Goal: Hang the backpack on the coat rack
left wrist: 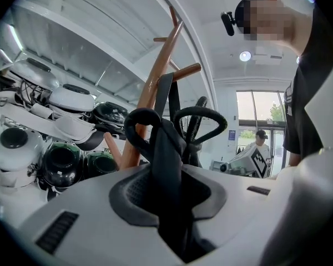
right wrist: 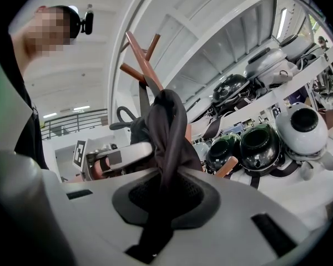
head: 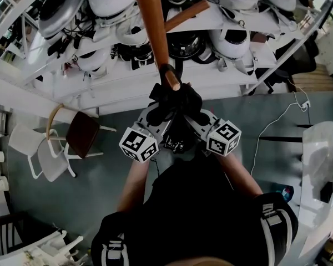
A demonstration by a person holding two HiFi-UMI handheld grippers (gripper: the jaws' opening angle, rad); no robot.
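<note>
Clamping one black strap (left wrist: 167, 143) each, the left claw (left wrist: 169, 184) and right claw (right wrist: 164, 201) are holding the loops just ahead of them at a peg tip (head: 170, 77) of the wooden coat rack (head: 152, 26), with the backpack (head: 200, 204) hanging below both claws. Letting go before a loop is seating over the angled peg could be sending the bag to the floor. Beyond the claws, a shelf (head: 222, 76) is carrying white and dark helmets (right wrist: 258, 146); the backpack's contents are not showing.

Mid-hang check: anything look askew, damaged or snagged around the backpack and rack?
Nothing stands out. The left claw and right claw are each shut on the black backpack, held up at the wooden coat rack; no tear or snag shows.
</note>
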